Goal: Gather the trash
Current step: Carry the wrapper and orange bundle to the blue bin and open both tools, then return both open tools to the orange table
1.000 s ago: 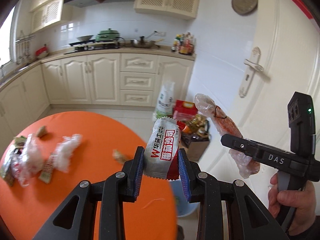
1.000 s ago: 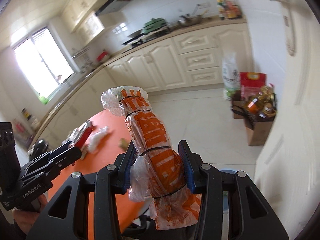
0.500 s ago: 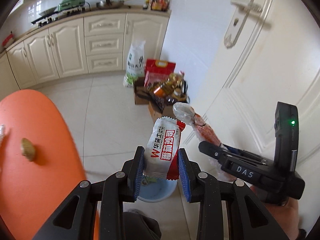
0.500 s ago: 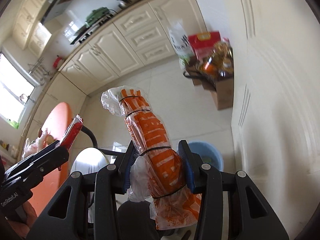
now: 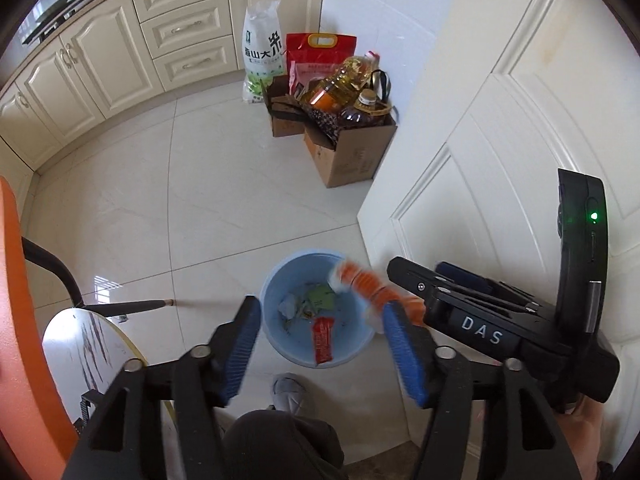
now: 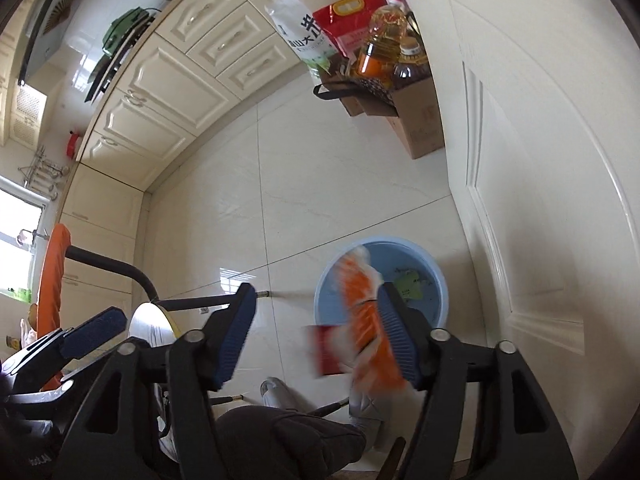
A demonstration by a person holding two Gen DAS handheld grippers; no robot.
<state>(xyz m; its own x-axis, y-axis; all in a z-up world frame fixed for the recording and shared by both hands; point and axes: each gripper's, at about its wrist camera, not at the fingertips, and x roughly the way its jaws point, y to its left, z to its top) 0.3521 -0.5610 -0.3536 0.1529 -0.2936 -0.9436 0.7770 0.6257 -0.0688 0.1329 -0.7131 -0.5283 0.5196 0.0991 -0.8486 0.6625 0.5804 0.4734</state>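
A light blue bin [image 5: 280, 292] stands on the floor by the door, with several scraps inside. My left gripper [image 5: 320, 344] is open above it; the red-and-white snack wrapper [image 5: 322, 339] is free of the fingers, over the bin. My right gripper [image 6: 316, 336] is open too. The orange plastic-wrapped bundle [image 6: 362, 304], blurred, leans against its right finger [image 6: 396, 334] above the bin [image 6: 424, 256]. It also shows in the left wrist view [image 5: 360, 280]. The red wrapper [image 6: 324, 350] appears blurred in the right wrist view.
An orange table edge [image 5: 24, 320] and a round white stool [image 5: 80, 348] are at the left. A cardboard box [image 5: 348, 152] with oil bottles and rice bags stands by the white door [image 5: 500, 140]. Cream cabinets [image 5: 120, 40] line the far wall. My foot [image 5: 288, 392] is near the bin.
Both grippers tilted down over the bin and opened. The snack wrapper left the left gripper and dropped; the orange bundle is slipping out of the right gripper.
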